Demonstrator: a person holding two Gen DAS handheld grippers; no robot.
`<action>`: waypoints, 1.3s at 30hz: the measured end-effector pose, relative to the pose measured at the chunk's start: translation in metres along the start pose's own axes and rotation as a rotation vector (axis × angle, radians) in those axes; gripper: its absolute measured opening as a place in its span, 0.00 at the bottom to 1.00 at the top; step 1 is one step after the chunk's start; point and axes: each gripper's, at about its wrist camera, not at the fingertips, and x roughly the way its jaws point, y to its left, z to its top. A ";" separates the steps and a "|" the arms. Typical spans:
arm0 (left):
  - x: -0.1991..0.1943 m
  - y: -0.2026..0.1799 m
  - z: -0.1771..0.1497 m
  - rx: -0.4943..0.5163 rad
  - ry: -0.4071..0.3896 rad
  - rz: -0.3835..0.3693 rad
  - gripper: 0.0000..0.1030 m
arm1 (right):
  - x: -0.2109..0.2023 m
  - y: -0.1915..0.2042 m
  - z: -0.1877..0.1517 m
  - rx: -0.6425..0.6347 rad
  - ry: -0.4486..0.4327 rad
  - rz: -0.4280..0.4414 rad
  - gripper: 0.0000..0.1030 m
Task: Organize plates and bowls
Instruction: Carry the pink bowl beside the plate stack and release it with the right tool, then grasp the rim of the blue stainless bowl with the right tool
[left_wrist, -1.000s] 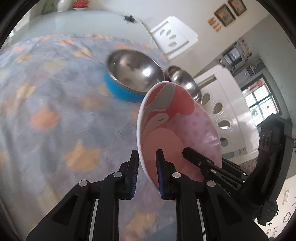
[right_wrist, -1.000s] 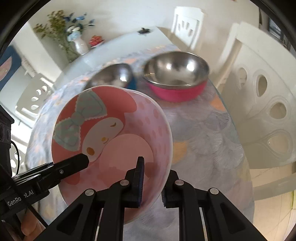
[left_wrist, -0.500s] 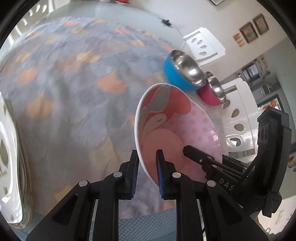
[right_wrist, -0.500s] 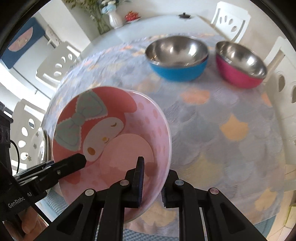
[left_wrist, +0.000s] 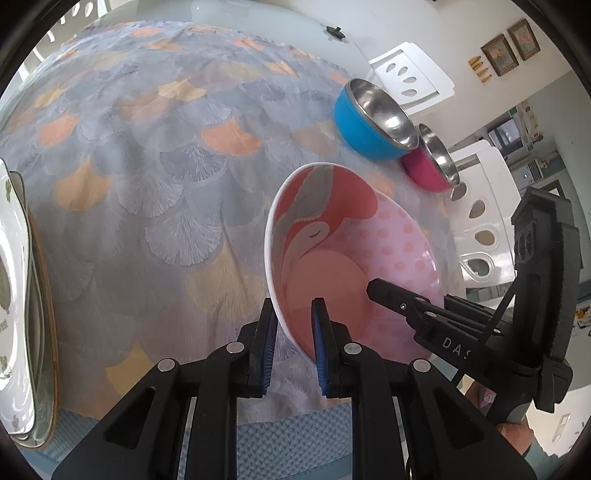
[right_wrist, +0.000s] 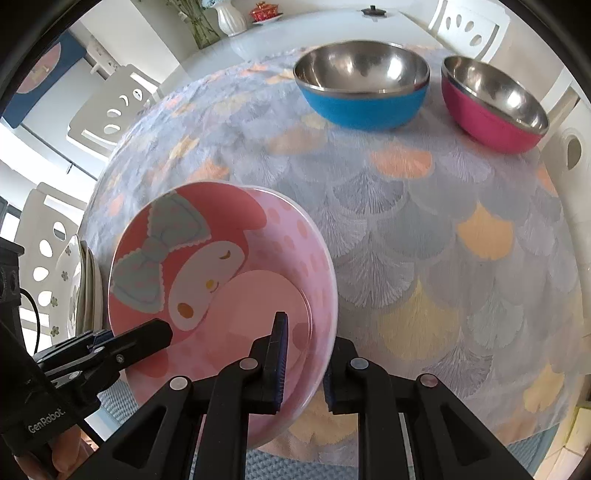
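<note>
plates (left_wrist: 22, 295): a stack at the far left edge of the left wrist view, by the near edge of the tabletop; a second ago it was out of that view, half a second ago it had just come in, and now more of it shows. The same stack shows at the left of the right wrist view, behind the pink bowl.
left gripper (left_wrist: 293, 345): jaws pinching the near rim of the pink bowl, one pad outside the wall, one inside; that hold looks the same as before.
pink bowl (left_wrist: 354, 254): carried over the near part of the tabletop, tilted so its printed inside faces right in the left wrist view, held by both grippers at once. I cannot tell whether its lower rim touches the cloth.
right gripper (right_wrist: 303, 360): jaws pinching the bowl's near rim, again one pad on each side of the wall.
tabletop (right_wrist: 424, 229): far more patterned cloth lies between the pink bowl and the far bowls than a second ago.
blue bowl (right_wrist: 364, 88): far right, upright, now well apart from the pink bowl.
red bowl (right_wrist: 493, 105): just right of the blue bowl, nearly touching it.
meaning: the pink bowl has been drawn back and leftward, away from the metal bowls; it is probably headed toward the plates, and setting it down is not yet done.
</note>
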 end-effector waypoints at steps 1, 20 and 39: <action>0.000 0.000 -0.001 0.001 0.002 -0.005 0.15 | 0.001 -0.002 0.000 0.006 0.005 0.005 0.15; -0.064 -0.006 0.007 0.141 -0.048 -0.013 0.16 | -0.048 -0.053 -0.002 0.039 -0.053 0.174 0.24; -0.057 -0.075 0.186 0.195 -0.187 -0.082 0.52 | -0.110 -0.088 0.099 0.254 -0.357 0.154 0.70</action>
